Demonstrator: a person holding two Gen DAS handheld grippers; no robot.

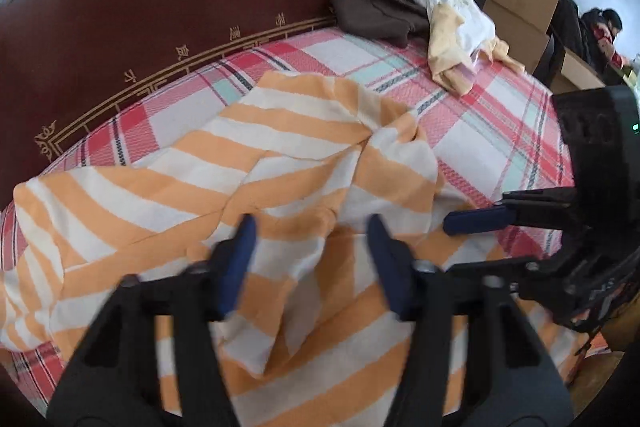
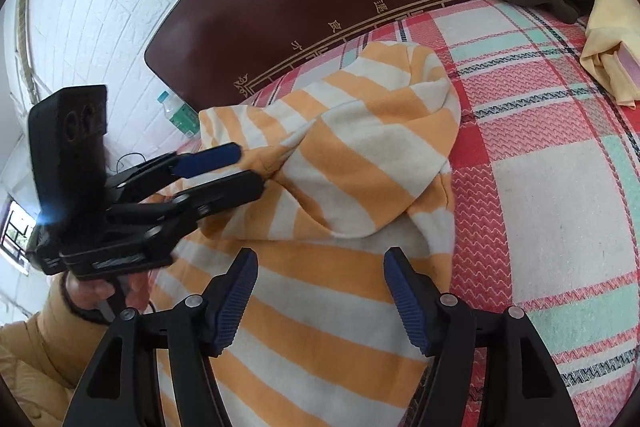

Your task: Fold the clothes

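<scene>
Shirt (image 1: 256, 163), orange-and-white striped, lies rumpled on the bed (image 1: 480, 131), taking the near half from about 9 o'clock to 3 o'clock in my left view. Part of it is doubled over: in the right view a bunched flap mounds up at 12 o'clock over a flatter striped layer nearer me. No clean rectangle, edges wavy, creases everywhere. I judge it partly folded at most; could equally be a garment being spread out for folding, pictures don't settle which.

My left tongs (image 1: 312, 259) are spread, hovering over the cloth with nothing between the pads. From the right view they sit at 9 o'clock against the flap's edge; tips look near the fabric, but I see no pinch.

My right tongs (image 2: 320, 295) are spread too, above the flat lower layer, holding nothing.

More clothes at the far corner by the headboard (image 1: 160, 7): brown piece (image 1: 376, 13) and yellow-white heap (image 1: 460, 31), both loose, at about 1 o'clock in the left view. Those look unfolded, so work is left there as well.

Left to do, as I judge: flatten the striped one, square it up, then the heap.
</scene>
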